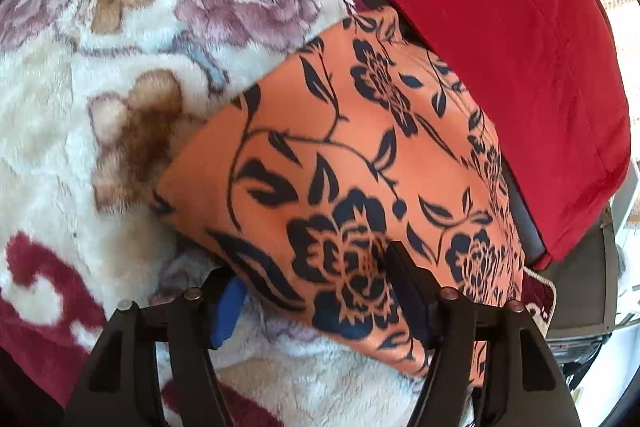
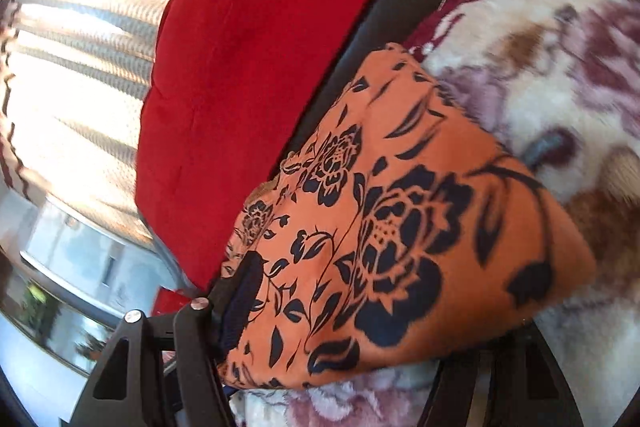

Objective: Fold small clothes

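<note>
The orange garment with the dark floral print [image 1: 360, 155] lies on a plush flowered blanket [image 1: 120, 67], its far edge against a red cushion [image 1: 480, 27]. The left claw [image 1: 316, 291] stands spread astride the garment's near edge, one finger on top of the cloth and the blue-padded one beside it on the blanket; no pinch is visible. The right claw [image 2: 360, 339] straddles the opposite end [image 2: 400, 227]: one finger rests on the print, the other is hidden under the cloth, so I cannot tell whether it grips. The likely risk is that a claw closes on the blanket's pile along with the cloth, or catches only one layer, so the fold drags or comes out skewed. How many layers the garment has, and what kind it is, cannot be made out; the right view is blurred.
</note>
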`<state>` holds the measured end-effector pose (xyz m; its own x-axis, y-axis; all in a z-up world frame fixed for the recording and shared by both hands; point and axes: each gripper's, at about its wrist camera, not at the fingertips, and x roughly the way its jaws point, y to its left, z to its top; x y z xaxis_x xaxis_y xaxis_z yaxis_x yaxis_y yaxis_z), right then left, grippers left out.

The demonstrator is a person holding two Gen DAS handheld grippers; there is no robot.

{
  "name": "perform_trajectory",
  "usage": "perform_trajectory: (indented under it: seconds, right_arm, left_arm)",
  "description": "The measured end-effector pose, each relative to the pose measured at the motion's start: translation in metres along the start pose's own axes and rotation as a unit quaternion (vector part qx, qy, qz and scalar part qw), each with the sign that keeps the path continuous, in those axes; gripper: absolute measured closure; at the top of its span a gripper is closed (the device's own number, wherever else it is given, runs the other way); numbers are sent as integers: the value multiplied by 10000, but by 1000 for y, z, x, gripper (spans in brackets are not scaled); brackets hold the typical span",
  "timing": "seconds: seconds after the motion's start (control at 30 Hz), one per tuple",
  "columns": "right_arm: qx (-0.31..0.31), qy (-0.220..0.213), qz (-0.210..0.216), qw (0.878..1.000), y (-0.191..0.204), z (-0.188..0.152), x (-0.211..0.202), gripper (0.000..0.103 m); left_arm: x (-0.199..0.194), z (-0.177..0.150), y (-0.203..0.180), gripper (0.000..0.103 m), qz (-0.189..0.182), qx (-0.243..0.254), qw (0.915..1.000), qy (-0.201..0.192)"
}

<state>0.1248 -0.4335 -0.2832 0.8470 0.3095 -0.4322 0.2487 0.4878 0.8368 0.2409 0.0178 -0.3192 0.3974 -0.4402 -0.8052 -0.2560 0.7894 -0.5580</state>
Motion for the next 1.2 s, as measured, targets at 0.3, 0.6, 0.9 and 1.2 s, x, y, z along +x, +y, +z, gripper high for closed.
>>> perform_trajectory:
  seconds: [0.3,0.6,0.9,1.2]
  right_arm:
    - [-800,22,-613,9949,35,5,19,48]
    - [-686,591,-797,9927,37,4,46,46]
    - [-833,621,-839,9910,35,11,36,79]
    - [-775,570,-783,9923,37,11,34,79]
  left_arm:
    - [-7,-5,-13,68,30,110,9999,53]
    - [-2,-4,-3,45,-234,-78,9995,202]
    - [-11,-12,11,54,-326,-176,9989,279]
    - [-8,-10,25,32,-727,-759,9917,742]
